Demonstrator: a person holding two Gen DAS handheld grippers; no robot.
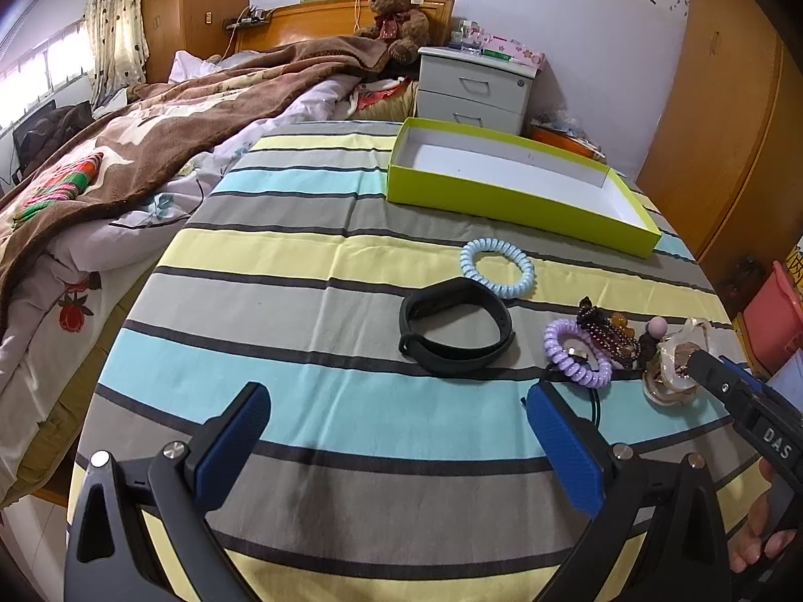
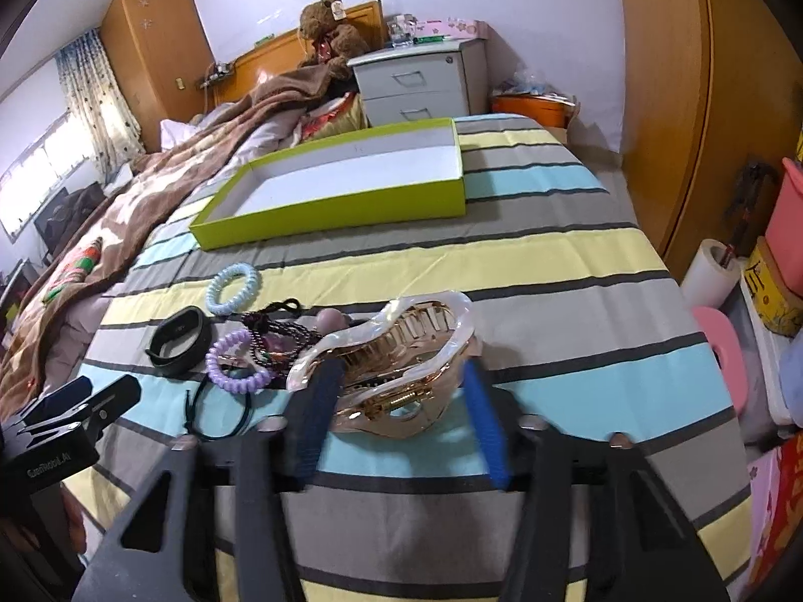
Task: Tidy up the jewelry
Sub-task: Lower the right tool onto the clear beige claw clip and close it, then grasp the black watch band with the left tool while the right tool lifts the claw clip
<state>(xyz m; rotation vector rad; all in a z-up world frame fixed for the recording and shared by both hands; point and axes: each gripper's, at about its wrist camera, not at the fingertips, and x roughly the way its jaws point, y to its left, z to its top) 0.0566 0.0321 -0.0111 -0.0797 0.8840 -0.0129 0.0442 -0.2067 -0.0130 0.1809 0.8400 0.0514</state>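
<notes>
On the striped bed sheet lie a light blue coil hair tie (image 1: 498, 267) (image 2: 234, 288), a black wristband (image 1: 455, 334) (image 2: 179, 335), a purple coil hair tie (image 1: 577, 352) (image 2: 237, 362), dark bead bracelets (image 1: 610, 333) (image 2: 281, 333) and a thin dark elastic loop (image 2: 217, 414). A pearly gold claw hair clip (image 2: 391, 356) (image 1: 675, 368) sits between the pads of my right gripper (image 2: 401, 401), which touch its sides. My left gripper (image 1: 396, 431) is open and empty, short of the wristband. An empty lime-green box (image 1: 507, 180) (image 2: 341, 180) lies farther back.
A brown blanket (image 1: 125, 150) and quilt are heaped at the left. A grey nightstand (image 1: 477, 85) and teddy bear (image 1: 399, 15) stand behind the box. Wooden wardrobe (image 2: 702, 100), pink bins (image 2: 793, 231) and a pink stool (image 2: 727, 351) crowd the right.
</notes>
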